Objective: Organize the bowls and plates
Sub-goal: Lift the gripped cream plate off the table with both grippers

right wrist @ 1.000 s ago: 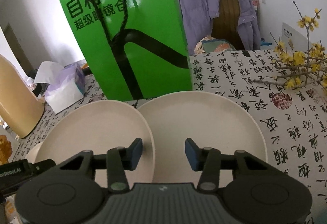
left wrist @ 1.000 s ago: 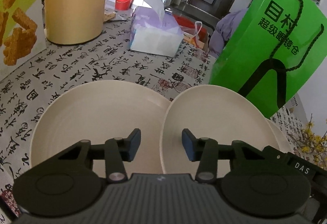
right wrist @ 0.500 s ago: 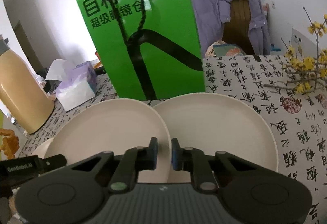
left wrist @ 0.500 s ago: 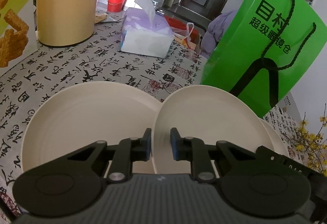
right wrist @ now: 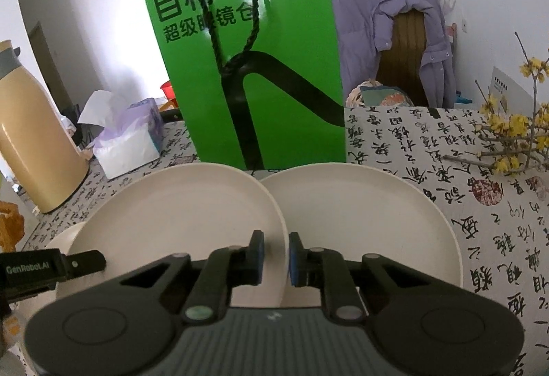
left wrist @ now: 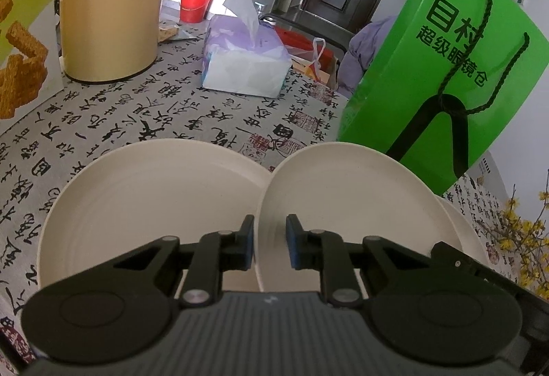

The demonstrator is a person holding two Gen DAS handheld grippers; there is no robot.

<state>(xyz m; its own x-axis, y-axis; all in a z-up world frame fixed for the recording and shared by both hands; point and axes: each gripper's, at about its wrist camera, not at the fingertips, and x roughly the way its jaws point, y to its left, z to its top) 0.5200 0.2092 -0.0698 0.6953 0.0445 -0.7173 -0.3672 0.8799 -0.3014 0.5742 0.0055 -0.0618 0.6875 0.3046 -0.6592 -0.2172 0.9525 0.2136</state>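
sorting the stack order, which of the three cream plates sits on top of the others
The middle plate: its rim overlaps the left plate on one side and the right plate on the other, both lying beneath it.

The green bag reads "目村 超级眼镜仓"; the left gripper's body reads "GenRobot.AI"; brush calligraphy covers the tablecloth
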